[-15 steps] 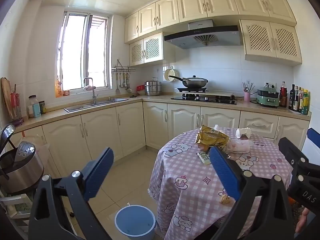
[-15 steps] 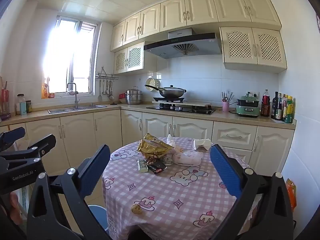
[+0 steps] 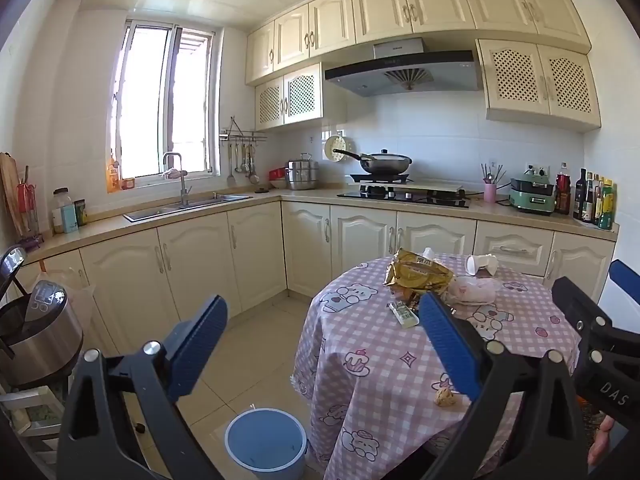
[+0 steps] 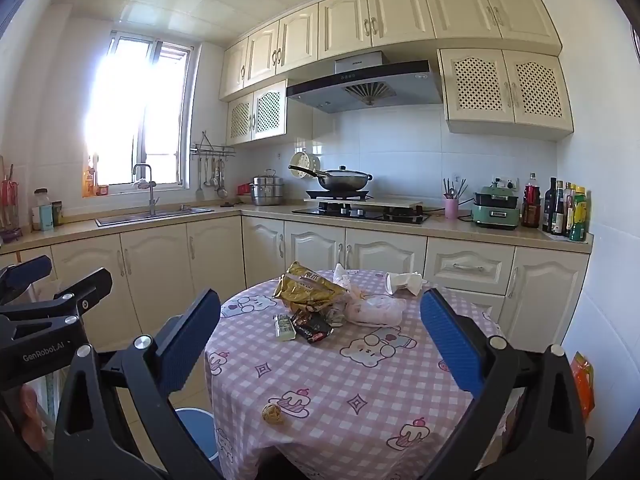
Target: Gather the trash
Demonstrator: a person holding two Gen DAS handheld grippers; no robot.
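Observation:
A round table (image 4: 360, 392) under a pink checked cloth carries the trash. At its far side lie a gold snack bag (image 4: 308, 288), a tipped white paper cup (image 4: 404, 282), a pale pink plastic bag (image 4: 376, 308), a dark wrapper (image 4: 312, 326) and a small green-white wrapper (image 4: 284, 326). A crumpled brownish ball (image 4: 273, 413) sits near the front edge. A blue bin (image 3: 266, 444) stands on the floor left of the table. My right gripper (image 4: 320, 340) is open above the near edge, holding nothing. My left gripper (image 3: 320, 344) hangs open over the floor and the table's left edge, also holding nothing.
Cream cabinets and a counter run along the back and left walls, with a sink (image 3: 188, 208), a stove with a pan (image 3: 384, 162) and bottles (image 3: 592, 200). A steel rice cooker (image 3: 36, 336) stands at the far left. Tiled floor (image 3: 248, 344) lies between table and cabinets.

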